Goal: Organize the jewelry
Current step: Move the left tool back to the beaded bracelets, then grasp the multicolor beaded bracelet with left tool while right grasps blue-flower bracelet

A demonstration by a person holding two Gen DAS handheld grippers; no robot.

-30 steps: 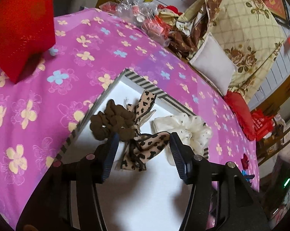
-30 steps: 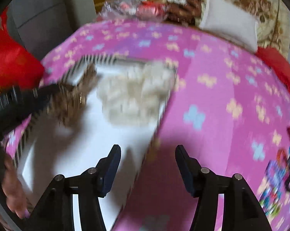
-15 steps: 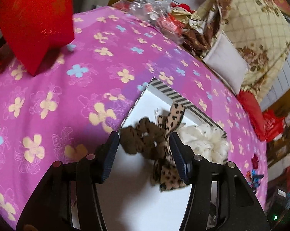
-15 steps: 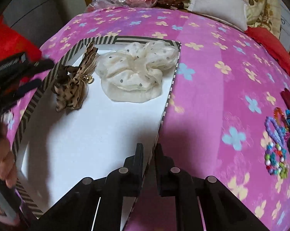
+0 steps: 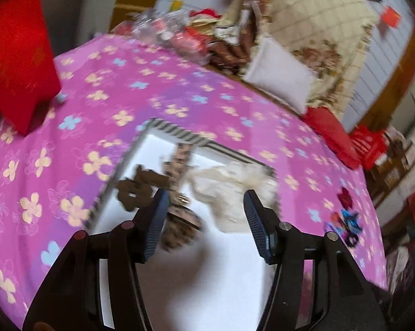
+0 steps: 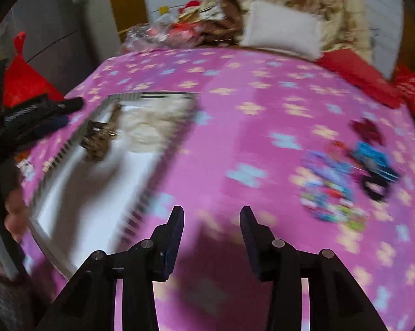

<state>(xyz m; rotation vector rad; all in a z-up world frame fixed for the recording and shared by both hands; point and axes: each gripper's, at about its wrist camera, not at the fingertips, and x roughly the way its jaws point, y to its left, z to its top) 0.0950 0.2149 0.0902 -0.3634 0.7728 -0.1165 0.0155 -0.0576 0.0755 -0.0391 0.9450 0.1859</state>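
Note:
A white box (image 5: 215,275) with a striped rim lies on the pink flowered cloth; it also shows in the right wrist view (image 6: 97,193). In it lie a brown scrunchie (image 5: 134,190), a leopard bow (image 5: 180,220) and a cream scrunchie (image 5: 232,190). My left gripper (image 5: 206,220) is open and empty above the box, just short of the bow. My right gripper (image 6: 211,231) is open and empty over the cloth, right of the box. A pile of colourful beaded jewelry and hair ties (image 6: 342,171) lies to its right.
A red bag (image 5: 17,63) stands at the cloth's left edge. A white pillow (image 5: 279,77), a flowered quilt and wrapped items sit behind the table. The dark left tool and the hand holding it (image 6: 22,127) show at the left of the right wrist view.
My right gripper has opened from shut and swung right, off the box rim toward the jewelry pile. My left gripper has shifted right over the box, still open.

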